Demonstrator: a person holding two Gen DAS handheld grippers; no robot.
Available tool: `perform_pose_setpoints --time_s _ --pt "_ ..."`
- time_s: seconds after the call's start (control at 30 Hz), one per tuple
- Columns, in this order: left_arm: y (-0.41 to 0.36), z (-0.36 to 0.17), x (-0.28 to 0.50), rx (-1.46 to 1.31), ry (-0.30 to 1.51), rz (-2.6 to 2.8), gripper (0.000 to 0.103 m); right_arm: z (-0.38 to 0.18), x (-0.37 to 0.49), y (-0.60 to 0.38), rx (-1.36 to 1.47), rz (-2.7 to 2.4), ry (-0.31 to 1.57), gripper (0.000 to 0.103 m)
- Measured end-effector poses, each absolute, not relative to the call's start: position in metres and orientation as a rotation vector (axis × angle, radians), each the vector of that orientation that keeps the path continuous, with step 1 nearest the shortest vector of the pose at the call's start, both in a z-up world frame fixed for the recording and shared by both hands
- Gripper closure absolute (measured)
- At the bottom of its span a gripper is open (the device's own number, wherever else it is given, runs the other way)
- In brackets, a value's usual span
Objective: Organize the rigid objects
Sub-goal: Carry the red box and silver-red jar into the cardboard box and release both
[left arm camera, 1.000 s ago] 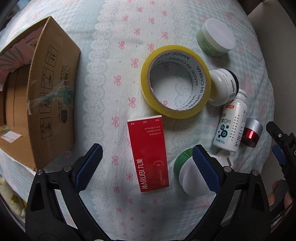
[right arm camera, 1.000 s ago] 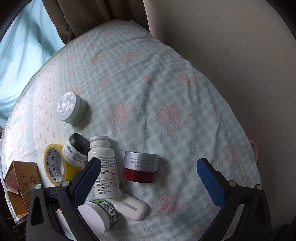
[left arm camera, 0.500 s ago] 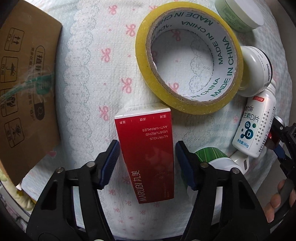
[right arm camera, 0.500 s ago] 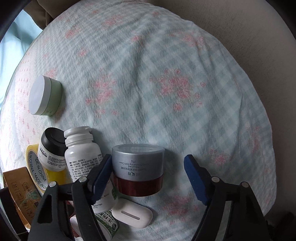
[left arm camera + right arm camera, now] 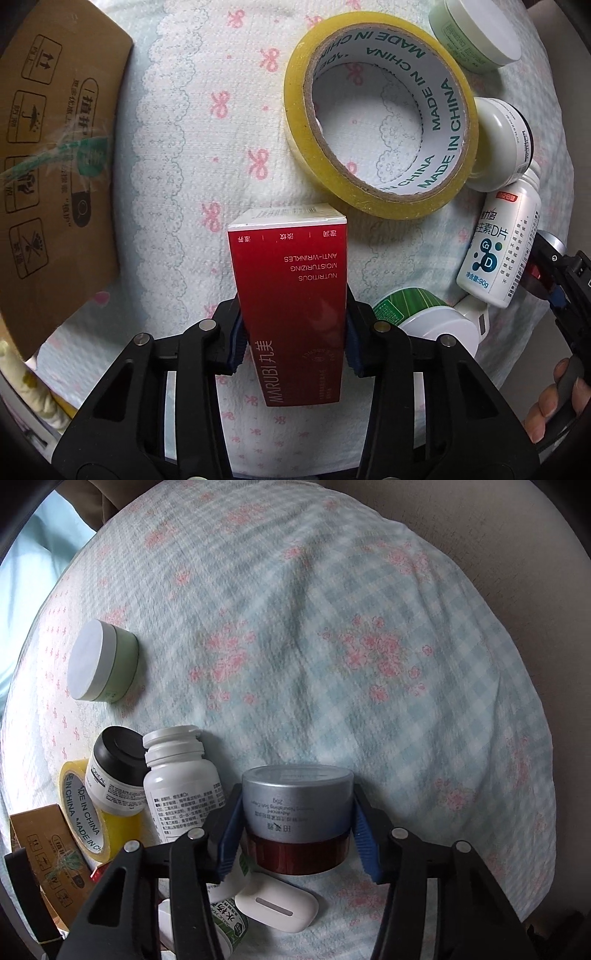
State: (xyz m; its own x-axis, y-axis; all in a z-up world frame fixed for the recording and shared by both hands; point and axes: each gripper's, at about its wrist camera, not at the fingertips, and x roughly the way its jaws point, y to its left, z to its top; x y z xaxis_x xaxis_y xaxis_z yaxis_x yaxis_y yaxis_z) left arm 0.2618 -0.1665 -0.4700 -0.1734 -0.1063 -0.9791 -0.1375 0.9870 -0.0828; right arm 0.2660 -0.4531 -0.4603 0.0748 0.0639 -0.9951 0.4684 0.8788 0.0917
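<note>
A red MARUBI carton (image 5: 291, 302) lies on the patterned cloth, and my left gripper (image 5: 291, 339) is shut on its long sides near the lower half. A squat jar with a silver lid and dark red base (image 5: 295, 812) stands on the checked cloth. My right gripper (image 5: 297, 827) straddles it from above with its jaws closing, and both blue pads (image 5: 231, 830) touch the jar's sides. In the left wrist view the right gripper's black frame shows at the right edge, beside the white pill bottle (image 5: 498, 243).
A yellow tape roll (image 5: 380, 114), a pale green jar (image 5: 476, 33), a white jar with a black lid (image 5: 114, 771), a green-labelled tub (image 5: 417, 314) and a small white case (image 5: 277, 901) crowd around. A cardboard box (image 5: 55, 147) sits left.
Both grippers came down from wide open. The left one closed onto the red carton and the right one closed around the silver-lidded jar.
</note>
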Motion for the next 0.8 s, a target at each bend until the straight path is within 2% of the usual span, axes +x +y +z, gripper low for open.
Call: perform_pose_setpoints --time_s 0.2,0.43,0.7,0.8 --pt "-0.162 -0.415 0.252 -0.196 1.655 0.008 0.065 -0.415 0.253 -0.459 0.438 -0.304 1.425 0.053" --pt "-0.145 -0.305 0.234 -0.227 1.511 -0.058 0.065 -0.326 0.239 -0.442 0.405 -0.262 1.347 0.053" --pt "-0.089 -0.19 0.239 -0.248 1.32 -0.108 0.065 -0.214 0.224 -0.367 0.219 -0.081 1.229 0.053" --pt "-0.06 -0.163 0.234 -0.222 1.264 -0.096 0.065 -0.184 0.223 -0.329 0.185 -0.003 1.191 0.053"
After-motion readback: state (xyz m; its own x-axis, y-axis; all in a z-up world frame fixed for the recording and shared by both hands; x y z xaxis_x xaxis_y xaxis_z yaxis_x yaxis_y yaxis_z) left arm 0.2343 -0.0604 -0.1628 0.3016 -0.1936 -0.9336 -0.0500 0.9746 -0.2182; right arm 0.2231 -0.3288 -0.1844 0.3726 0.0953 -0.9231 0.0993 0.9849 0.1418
